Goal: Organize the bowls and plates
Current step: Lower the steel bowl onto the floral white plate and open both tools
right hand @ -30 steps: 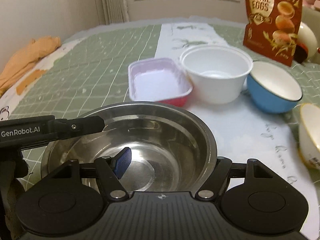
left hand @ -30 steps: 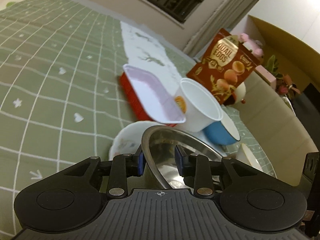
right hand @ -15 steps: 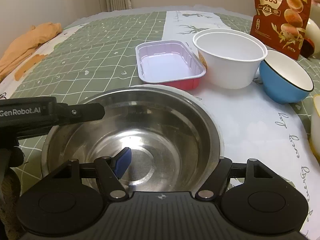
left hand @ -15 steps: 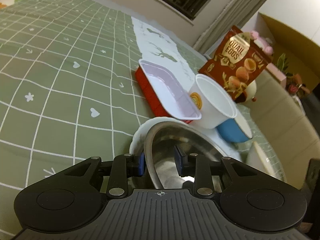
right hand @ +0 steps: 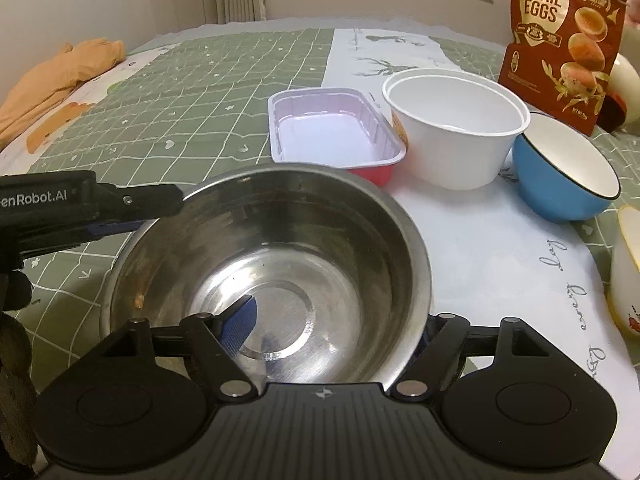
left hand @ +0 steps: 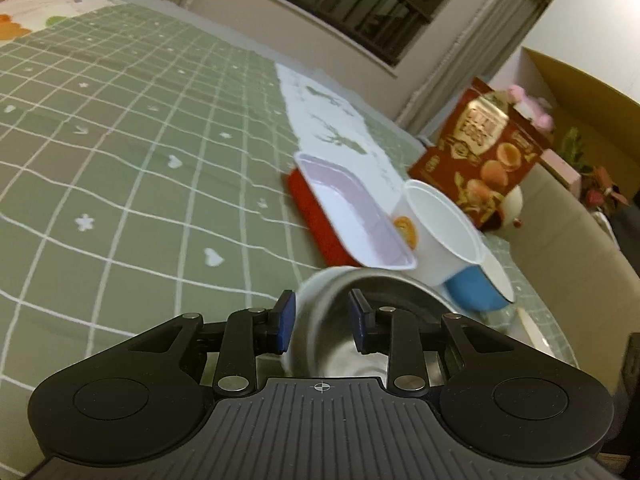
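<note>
Steel bowl [right hand: 276,276] sits on the green cloth [right hand: 192,92], on a white dish [left hand: 308,292], near the red tray [right hand: 332,132] and white tub [right hand: 452,124]. Left gripper [left hand: 322,318] pinches its rim. Right gripper [right hand: 332,328] straddles the near wall, jaws just opening — pads look clear. Step: handover to left. Next, I'd guess — right backs off, left carries the bowl to nest.

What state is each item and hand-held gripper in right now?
Steel bowl: empty, rim gripped.
Left hand-held gripper: closed on steel bowl rim.
Right hand-held gripper: open, jaws just opening, bowl wall between.
Red tray: upright, empty.
White tub: upright, empty.
Blue bowl: tilted, empty.
Quail eggs bag: standing.
</note>
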`<state>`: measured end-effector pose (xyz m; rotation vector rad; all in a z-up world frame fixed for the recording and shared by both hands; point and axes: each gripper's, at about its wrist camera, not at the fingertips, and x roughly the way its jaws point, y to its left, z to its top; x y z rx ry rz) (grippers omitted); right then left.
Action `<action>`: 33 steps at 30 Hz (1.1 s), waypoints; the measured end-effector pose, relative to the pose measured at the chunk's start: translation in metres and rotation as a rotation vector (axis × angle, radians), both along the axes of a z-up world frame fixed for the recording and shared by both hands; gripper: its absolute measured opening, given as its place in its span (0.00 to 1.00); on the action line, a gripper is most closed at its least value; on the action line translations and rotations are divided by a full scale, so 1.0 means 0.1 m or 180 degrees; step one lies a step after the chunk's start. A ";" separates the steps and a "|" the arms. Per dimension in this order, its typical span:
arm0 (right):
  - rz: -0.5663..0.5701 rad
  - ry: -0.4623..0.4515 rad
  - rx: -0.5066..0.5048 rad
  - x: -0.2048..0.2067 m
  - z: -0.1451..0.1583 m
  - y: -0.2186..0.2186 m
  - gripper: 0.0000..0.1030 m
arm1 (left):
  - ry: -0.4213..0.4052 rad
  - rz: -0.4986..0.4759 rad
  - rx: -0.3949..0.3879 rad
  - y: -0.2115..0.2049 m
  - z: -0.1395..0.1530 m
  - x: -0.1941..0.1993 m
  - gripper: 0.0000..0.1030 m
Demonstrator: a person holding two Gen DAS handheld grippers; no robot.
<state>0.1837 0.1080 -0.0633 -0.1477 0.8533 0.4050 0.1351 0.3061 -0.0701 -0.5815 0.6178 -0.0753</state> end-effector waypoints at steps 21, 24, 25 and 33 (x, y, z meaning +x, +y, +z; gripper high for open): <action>-0.0284 0.0302 0.0288 0.22 -0.09 -0.36 0.81 | 0.0180 -0.0251 0.0176 -0.10 -0.12 0.06 0.34; -0.0274 0.0472 0.0408 0.25 -0.19 -0.37 0.81 | 0.0206 -0.0266 0.0136 -0.11 -0.16 0.08 0.35; -0.0254 0.0466 0.0403 0.25 -0.20 -0.36 0.81 | 0.0214 -0.0264 0.0085 -0.09 -0.17 0.09 0.35; -0.0046 0.0508 0.0689 0.27 -0.15 -0.40 0.82 | 0.0262 -0.0145 -0.0156 -0.05 -0.18 0.24 0.36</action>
